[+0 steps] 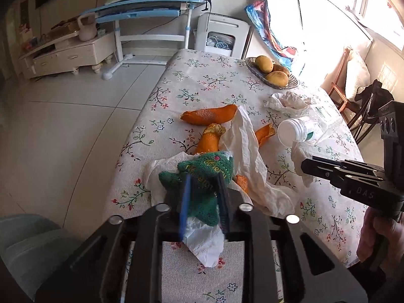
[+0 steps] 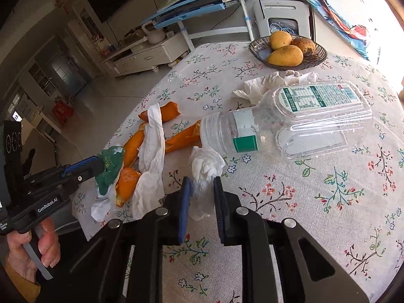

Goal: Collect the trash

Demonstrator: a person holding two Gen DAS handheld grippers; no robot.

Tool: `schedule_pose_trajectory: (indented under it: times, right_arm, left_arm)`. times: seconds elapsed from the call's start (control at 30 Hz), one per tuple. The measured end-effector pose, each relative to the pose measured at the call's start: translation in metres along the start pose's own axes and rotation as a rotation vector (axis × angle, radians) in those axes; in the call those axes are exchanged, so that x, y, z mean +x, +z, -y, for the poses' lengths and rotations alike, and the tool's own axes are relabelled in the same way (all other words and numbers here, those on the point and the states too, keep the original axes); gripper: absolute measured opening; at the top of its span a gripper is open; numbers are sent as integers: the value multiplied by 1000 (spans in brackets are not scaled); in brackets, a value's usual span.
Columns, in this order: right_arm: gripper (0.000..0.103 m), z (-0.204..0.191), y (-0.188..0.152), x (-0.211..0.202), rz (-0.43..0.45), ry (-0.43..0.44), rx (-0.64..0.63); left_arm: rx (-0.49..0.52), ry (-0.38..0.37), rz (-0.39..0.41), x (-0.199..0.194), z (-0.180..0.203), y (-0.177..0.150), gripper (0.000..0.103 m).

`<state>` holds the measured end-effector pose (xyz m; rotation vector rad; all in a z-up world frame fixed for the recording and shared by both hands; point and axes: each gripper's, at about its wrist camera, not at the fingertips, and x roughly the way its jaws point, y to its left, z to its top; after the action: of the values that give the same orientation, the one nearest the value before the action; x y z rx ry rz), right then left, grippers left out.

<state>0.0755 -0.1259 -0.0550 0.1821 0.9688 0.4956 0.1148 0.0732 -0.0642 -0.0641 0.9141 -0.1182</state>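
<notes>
My left gripper is shut on a green knitted cloth with a white tissue caught under it, held over the table's near edge; it also shows in the right wrist view. My right gripper is shut on a crumpled white tissue beside the neck of an empty clear plastic bottle lying on its side. Orange peels and a long white tissue lie between the two grippers. Another crumpled tissue lies behind the bottle.
The table has a floral tablecloth. A bowl of mangoes stands at the far end. Beyond the table are a blue desk, a white cabinet and a white appliance. A chair stands at the right.
</notes>
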Motion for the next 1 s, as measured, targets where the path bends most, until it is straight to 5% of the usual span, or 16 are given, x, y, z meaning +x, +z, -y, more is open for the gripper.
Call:
schedule_pose_trajectory:
  times: [0.03,0.13,0.2,0.33,0.37,0.63,0.87,1.0]
  right_arm:
    - [19,-1,-1,0,-1,2,4]
    - [19,-2,-1,0,-3,5,4]
    - [19,-2,0,1,-3,7,0]
    - [19,-1,-1,0,-2,9,-2]
    - [19,-1,-1,0,-2,9,-1]
    - [19,2,-2,-2,1,4,1]
    - [19,3,-5,-6,5,5,1]
    - [19,5,-5,-8,7,7,7]
  left_arm:
    - [3,45,1,1,0,-2,77]
    - [44,56,-7,5,6,-5,78]
    - [77,60,-13,7,12,-7,57]
    - [78,46,14,2,13,-7,41]
    - [75,42,23,0,12,-6,29]
    - [68,10,68,-11,10,-3,15]
    - [50,-30,100,-20,7,-2,13]
    - [42,-70,158,-34,6,-1,1]
